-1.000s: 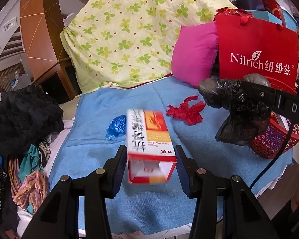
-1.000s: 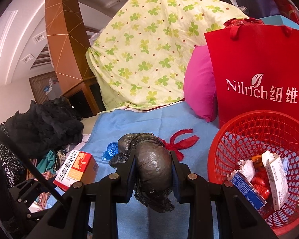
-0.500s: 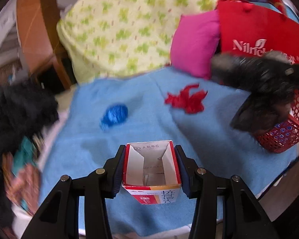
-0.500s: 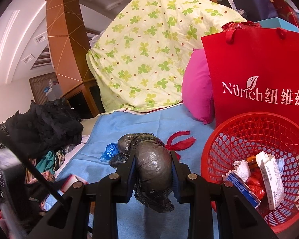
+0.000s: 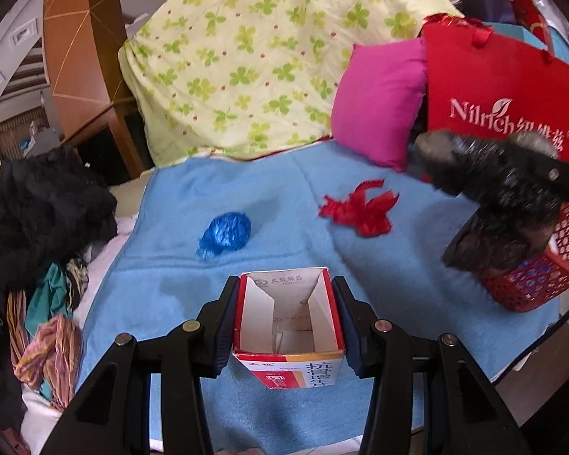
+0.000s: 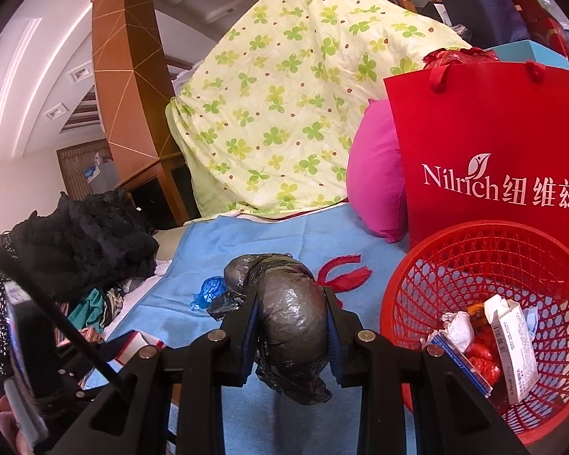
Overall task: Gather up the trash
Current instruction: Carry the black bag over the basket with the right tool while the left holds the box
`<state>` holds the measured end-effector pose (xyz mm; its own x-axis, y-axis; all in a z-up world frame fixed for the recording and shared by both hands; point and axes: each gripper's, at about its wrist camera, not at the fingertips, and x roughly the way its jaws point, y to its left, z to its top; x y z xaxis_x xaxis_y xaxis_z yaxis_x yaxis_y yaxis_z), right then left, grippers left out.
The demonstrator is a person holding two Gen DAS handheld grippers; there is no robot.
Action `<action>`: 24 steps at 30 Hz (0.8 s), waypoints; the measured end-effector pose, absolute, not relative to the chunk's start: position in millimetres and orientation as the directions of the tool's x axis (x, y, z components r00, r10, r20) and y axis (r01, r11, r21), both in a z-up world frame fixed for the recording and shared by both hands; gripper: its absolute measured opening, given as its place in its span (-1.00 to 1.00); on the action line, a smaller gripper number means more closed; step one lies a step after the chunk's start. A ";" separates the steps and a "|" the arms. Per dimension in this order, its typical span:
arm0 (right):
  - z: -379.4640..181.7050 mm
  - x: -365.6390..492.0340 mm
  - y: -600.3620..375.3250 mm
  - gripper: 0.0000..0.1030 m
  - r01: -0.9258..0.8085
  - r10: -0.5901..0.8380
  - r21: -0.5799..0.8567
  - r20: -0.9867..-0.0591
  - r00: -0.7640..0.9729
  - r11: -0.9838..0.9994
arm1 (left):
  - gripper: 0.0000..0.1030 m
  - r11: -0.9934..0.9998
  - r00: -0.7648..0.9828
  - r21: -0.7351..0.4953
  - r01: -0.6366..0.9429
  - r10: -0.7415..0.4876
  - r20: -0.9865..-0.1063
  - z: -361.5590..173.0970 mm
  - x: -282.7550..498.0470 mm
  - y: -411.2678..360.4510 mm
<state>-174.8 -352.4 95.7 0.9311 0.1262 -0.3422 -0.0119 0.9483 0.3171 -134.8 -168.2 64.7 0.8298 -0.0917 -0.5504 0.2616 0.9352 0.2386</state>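
Both wrist cams close above blue blanket (image 5: 246, 265), tilted down toward clover quilt (image 6: 284, 113); both see red basket (image 6: 417, 276).

blanket (image 5: 269, 235): fuzzy cloth | bag (image 6: 292, 311): glossy plastic | basket (image 6: 485, 261): plastic lattice

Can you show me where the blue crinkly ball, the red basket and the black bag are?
blue crinkly ball (image 5: 225, 234): left wrist view, middle of the wad.
red basket (image 6: 485, 265): right wrist view, far mesh wall.
black bag (image 6: 290, 314): right wrist view, its bulging middle between the right gripper's fingers.

The black bag (image 5: 500, 204) is blurred by motion.
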 end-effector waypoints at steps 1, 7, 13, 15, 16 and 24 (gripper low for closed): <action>96.3 -176.2 -353.8 -0.37 -0.010 0.123 0.318 -0.338 0.933 0.948 | -0.04 0.933 0.834 0.240 0.268 -0.100 -0.543 69.1 -136.7 -171.3; 99.8 -185.3 -369.4 -0.37 0.009 0.103 0.342 -0.308 0.946 0.940 | -0.04 0.919 0.853 0.252 0.302 -0.143 -0.502 91.4 -147.5 -190.0; 104.4 -194.3 -386.7 -0.37 0.022 0.085 0.368 -0.272 0.959 0.930 | -0.04 0.904 0.863 0.263 0.339 -0.187 -0.469 109.2 -159.5 -212.2; 106.6 -197.2 -392.4 -0.37 0.027 0.077 0.374 -0.259 0.963 0.927 | -0.04 0.898 0.866 0.268 0.349 -0.200 -0.459 113.3 -163.1 -218.6; 107.2 -199.5 -396.0 -0.37 0.032 0.070 0.380 -0.251 0.966 0.925 | -0.04 0.895 0.867 0.270 0.356 -0.208 -0.453 115.5 -164.6 -221.8; 107.0 -211.6 -429.2 -0.37 0.075 0.029 0.441 -0.225 0.974 0.895 | -0.04 0.869 0.854 0.258 0.422 -0.285 -0.436 129.0 -176.5 -246.4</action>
